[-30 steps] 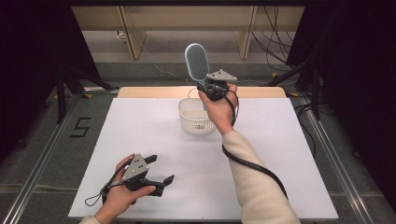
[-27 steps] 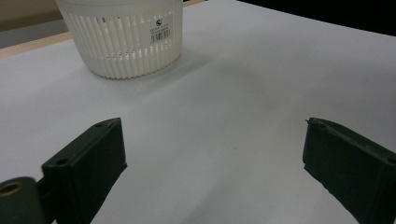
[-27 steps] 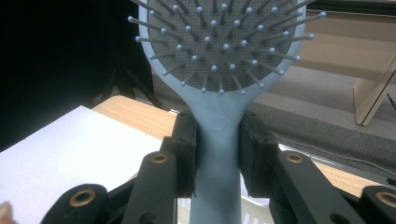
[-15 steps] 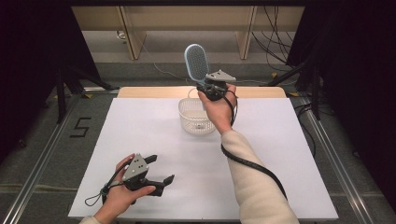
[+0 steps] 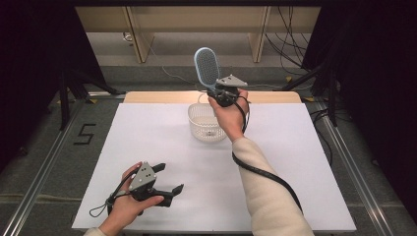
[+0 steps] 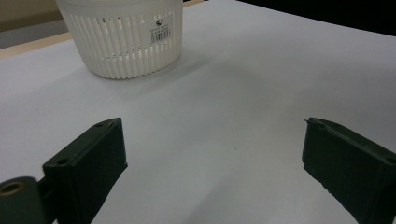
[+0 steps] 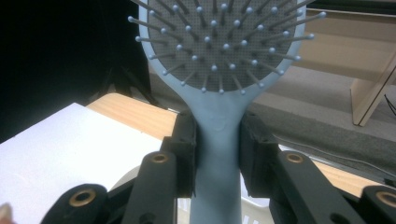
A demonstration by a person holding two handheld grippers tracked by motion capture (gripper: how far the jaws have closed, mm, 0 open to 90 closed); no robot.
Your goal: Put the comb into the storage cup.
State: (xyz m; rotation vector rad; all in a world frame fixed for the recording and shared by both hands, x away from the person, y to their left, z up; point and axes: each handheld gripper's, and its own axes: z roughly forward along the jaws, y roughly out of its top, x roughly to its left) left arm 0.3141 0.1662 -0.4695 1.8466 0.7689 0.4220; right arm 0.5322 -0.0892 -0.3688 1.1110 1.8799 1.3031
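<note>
Hairbrush (image 5: 206, 67) stands up high over the white basket (image 5: 207, 123) at the back of the surface (image 5: 147, 132), held by the right gripper (image 5: 216, 91). Left gripper (image 5: 169, 179) rests near the front edge. Its own view shows jaws wide open with nothing between them, basket (image 6: 123, 37) ahead. Right gripper view shows jaws squeezing the blue hairbrush (image 7: 219, 140) handle.

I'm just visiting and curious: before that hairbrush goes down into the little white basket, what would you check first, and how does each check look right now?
1. Grip: right gripper clamps the hairbrush by its handle: ok.
2. Brush upright, head up: ok.
3. Brush above the basket: roughly, at its far rim: cannot tell exactly.
4. Basket upright, mouth open: ok.
5. Basket has room inside: cannot tell.
6. Left gripper open, resting on the table, apart from the basket: ok.
</note>
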